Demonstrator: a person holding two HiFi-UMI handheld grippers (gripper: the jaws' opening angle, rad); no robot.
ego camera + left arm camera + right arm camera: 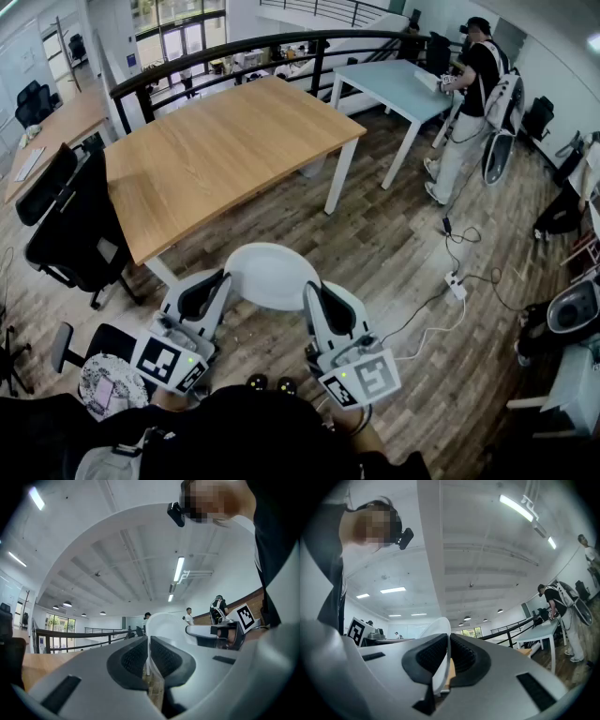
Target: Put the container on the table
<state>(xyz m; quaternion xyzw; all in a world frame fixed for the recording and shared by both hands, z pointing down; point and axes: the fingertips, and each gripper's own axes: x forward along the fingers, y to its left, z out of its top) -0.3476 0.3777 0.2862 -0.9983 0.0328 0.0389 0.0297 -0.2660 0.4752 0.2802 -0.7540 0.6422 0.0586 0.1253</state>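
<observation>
Carrying white container at lower centre, over the floor, short of the worktop at upper left. Pinching its thin rim with jaws of left gripper and right gripper clenched. May slip or tip if pulled unevenly, or clip the worktop edge.

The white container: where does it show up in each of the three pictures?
Head view: the white container sits low centre, clamped between the left gripper and right gripper.
Left gripper view: centre, its rim pinched in the jaws.
Right gripper view: centre-left, rim pinched likewise.
Shared landmark: the person with a backpack, right in all three.
</observation>
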